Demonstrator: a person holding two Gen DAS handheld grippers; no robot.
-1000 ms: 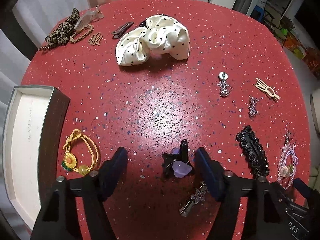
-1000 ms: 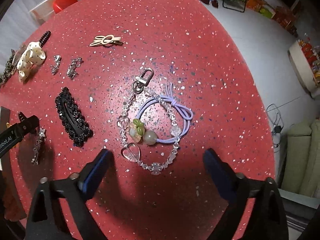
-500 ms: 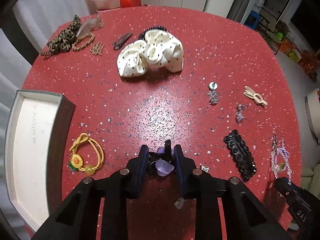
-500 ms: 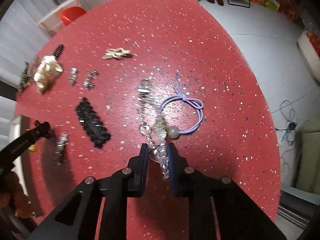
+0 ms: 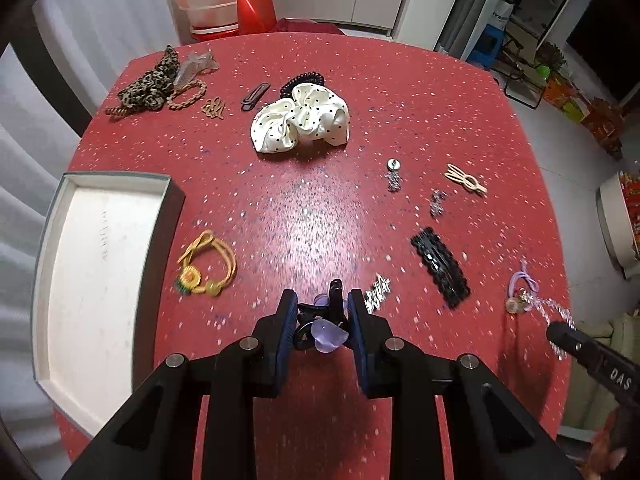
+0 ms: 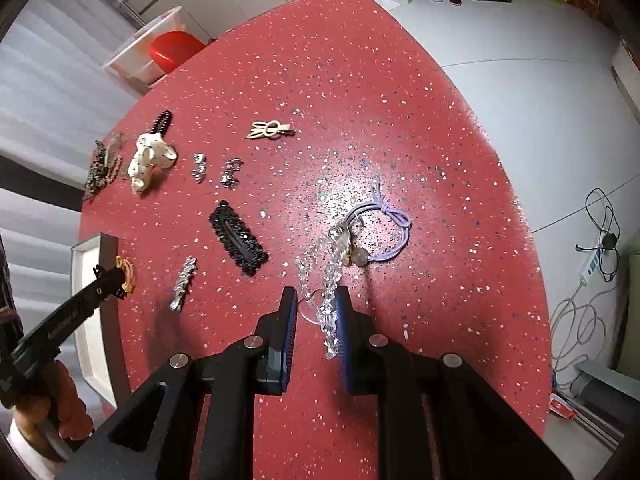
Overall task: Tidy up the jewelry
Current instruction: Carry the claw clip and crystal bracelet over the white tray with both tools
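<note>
My left gripper (image 5: 322,312) is shut on a black claw clip with purple petals (image 5: 326,334) and holds it above the red table (image 5: 320,200). My right gripper (image 6: 318,306) is shut on a clear crystal bead chain (image 6: 326,276), lifted, its far end trailing to a purple hair tie (image 6: 384,232) on the table. An open white-lined box (image 5: 96,280) sits at the left edge. The bead chain and hair tie also show in the left wrist view (image 5: 528,296).
On the table lie a yellow sunflower hair tie (image 5: 204,268), a polka-dot scrunchie (image 5: 300,120), a black beaded clip (image 5: 440,266), a silver star clip (image 5: 378,292), two small silver charms (image 5: 394,176), a beige clip (image 5: 466,180) and leopard accessories (image 5: 148,84).
Both grippers closed: the left on the purple claw clip, the right on the crystal bead chain. Both have risen, lifting their items off the table.
</note>
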